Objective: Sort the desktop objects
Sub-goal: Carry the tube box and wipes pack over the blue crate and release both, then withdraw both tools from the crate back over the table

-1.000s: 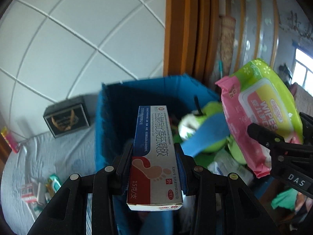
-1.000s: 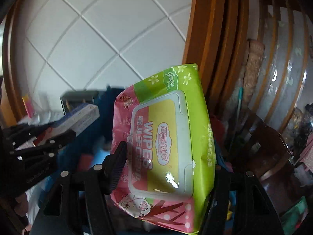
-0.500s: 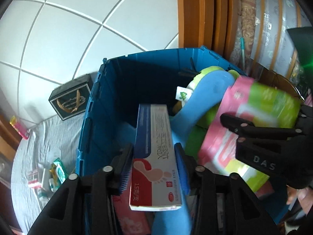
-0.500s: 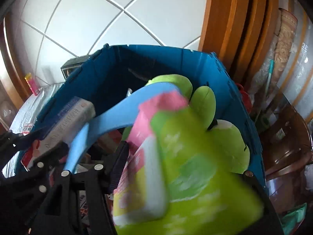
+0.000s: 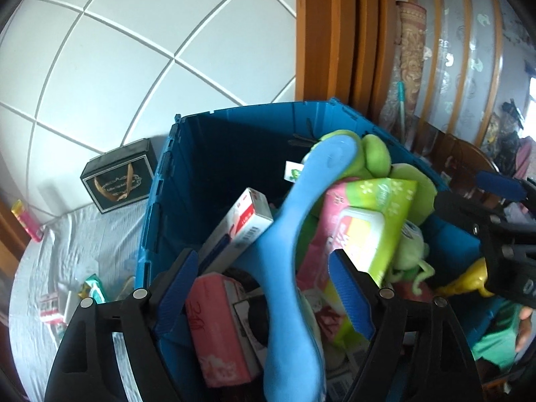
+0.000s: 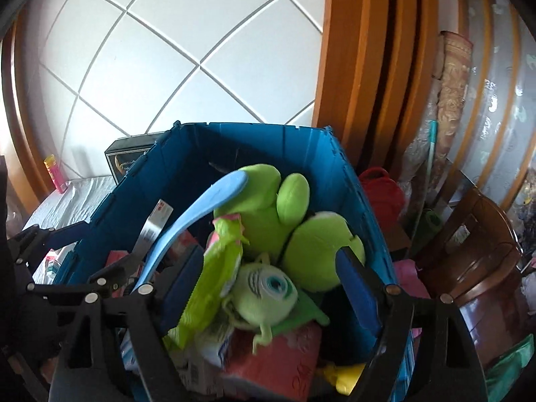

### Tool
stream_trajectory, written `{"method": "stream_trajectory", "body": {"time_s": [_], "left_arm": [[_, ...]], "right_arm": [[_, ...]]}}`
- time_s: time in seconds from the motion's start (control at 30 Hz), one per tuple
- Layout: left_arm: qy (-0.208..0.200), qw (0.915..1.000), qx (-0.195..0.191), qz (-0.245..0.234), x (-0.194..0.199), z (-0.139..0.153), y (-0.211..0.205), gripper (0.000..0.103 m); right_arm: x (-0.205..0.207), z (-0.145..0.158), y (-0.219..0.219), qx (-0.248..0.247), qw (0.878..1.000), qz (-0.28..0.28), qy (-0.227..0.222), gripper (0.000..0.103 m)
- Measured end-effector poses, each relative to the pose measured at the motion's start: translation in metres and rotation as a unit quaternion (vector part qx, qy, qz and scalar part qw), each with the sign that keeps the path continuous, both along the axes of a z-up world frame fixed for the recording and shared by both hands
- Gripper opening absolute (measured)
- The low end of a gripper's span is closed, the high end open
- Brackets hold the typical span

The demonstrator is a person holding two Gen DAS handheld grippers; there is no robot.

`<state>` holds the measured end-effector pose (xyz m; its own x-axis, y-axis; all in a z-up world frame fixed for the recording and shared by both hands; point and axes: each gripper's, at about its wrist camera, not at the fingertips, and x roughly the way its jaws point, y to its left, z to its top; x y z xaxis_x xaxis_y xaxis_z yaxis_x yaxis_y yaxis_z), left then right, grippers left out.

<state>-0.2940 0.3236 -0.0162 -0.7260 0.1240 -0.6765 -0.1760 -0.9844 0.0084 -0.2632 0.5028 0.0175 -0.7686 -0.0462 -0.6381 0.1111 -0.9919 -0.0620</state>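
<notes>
A blue crate (image 5: 234, 140) (image 6: 261, 154) holds several things. The white and red ointment box (image 5: 239, 232) (image 6: 152, 231) lies tilted in it, free of my fingers. The green and pink wipes pack (image 5: 365, 231) (image 6: 217, 274) leans inside against a green plush toy (image 6: 268, 214). A long light-blue shoehorn (image 5: 294, 261) (image 6: 197, 217) sticks up out of the crate. My left gripper (image 5: 264, 288) is open and empty above the crate. My right gripper (image 6: 268, 288) is open and empty over the plush; it also shows in the left wrist view (image 5: 495, 221).
A black gift box (image 5: 117, 176) stands by the tiled wall left of the crate. Small packets (image 5: 67, 298) lie on the white cloth (image 5: 87, 234). A pink tube (image 6: 55, 172) stands far left. A wooden frame (image 6: 355, 67) and wooden chair (image 6: 475, 254) are to the right.
Both grippers opened over the crate. The ointment box dropped from the left one and the wipes pack from the right one; both now lie in the crate.
</notes>
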Motion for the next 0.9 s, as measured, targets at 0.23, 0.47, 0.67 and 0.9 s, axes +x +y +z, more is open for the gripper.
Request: {"method": "stream_trajectory", "body": {"time_s": [0.23, 0.47, 0.67, 0.9], "left_arm": [[0.004, 0.9999, 0.004, -0.014, 0.026, 0.001, -0.003, 0.081], [0.011, 0.9997, 0.007, -0.018, 0.046, 0.006, -0.012, 0.082], [0.015, 0.9995, 0.013, -0.023, 0.056, 0.009, -0.025, 0.082], [0.019, 0.9992, 0.019, -0.029, 0.066, 0.015, -0.047, 0.082]], "right_arm": [[0.035, 0.0, -0.004, -0.003, 1.0, -0.009, 0.004, 0.096], [0.06, 0.0, -0.014, -0.002, 1.0, -0.014, 0.006, 0.1], [0.076, 0.004, -0.028, -0.002, 1.0, -0.018, 0.012, 0.1], [0.091, 0.005, -0.051, 0.006, 1.0, -0.023, 0.01, 0.1]]}}
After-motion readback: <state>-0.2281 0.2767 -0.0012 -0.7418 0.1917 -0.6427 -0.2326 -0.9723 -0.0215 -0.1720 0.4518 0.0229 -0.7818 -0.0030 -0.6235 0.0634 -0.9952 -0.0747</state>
